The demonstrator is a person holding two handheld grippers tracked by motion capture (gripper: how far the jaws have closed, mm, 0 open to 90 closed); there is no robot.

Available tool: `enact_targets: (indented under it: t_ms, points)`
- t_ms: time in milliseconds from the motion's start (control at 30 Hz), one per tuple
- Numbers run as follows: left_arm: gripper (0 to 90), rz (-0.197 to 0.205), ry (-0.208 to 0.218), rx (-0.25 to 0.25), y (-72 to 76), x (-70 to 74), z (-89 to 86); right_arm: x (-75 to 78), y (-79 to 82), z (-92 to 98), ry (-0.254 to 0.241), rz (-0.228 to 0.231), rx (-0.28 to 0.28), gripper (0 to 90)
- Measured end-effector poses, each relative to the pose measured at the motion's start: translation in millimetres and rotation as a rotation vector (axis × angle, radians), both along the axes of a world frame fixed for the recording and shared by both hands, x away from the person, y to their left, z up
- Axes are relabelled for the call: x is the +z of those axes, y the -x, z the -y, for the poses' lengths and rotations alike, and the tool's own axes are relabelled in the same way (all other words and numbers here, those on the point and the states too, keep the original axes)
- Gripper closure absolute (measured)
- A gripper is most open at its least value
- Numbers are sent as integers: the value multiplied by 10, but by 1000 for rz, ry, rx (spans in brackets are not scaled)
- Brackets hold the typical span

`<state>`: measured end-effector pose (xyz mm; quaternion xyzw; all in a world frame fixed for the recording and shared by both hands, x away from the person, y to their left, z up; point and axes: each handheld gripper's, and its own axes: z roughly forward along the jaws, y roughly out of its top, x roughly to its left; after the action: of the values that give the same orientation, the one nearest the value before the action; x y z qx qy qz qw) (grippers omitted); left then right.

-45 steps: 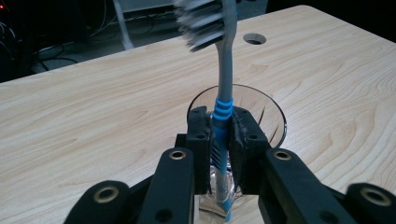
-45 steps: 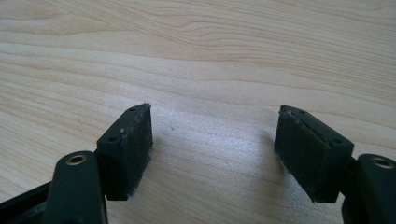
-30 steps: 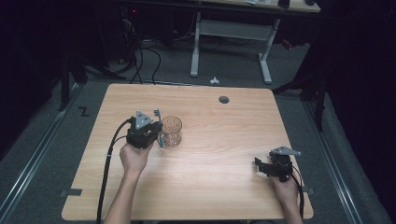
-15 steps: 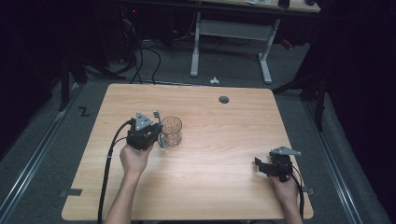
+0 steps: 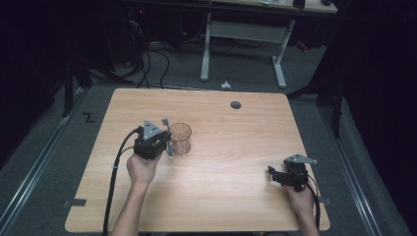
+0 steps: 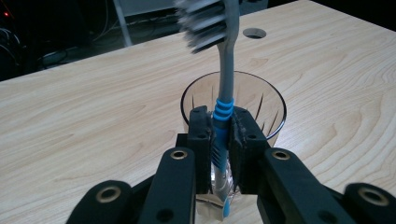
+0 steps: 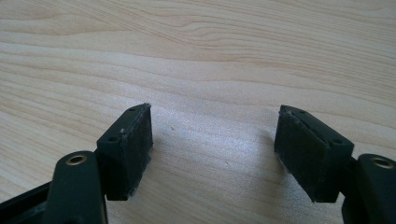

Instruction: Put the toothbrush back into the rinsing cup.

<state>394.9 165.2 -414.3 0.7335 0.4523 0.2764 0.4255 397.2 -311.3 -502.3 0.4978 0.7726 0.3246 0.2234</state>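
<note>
Wooden desk (image 5: 216,196), toothbrush not yet in the glass

My left claw (image 6: 219,128) gripped the toothbrush (image 6: 223,88) upright just beside the glass (image 6: 261,100); dropping it in remained; my right claw (image 7: 212,149) gaped empty

High view looks down and forward over the whole table (image 5: 221,196) from the person's side. Left gripper view sits close, level, facing the glass (image 6: 233,105), shared with high view. Right gripper view hovers near the tabletop.
</note>
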Motion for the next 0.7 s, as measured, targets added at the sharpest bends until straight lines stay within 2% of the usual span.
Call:
enact_targets:
  t_ms: [200, 700]
  points:
    - [802, 13, -5, 4, 10, -14, -2, -1, 0, -1, 0, 1, -1, 283]
    - [799, 10, -2, 6, 18, -33, 1, -1, 0, -1, 0, 1, -1, 283]
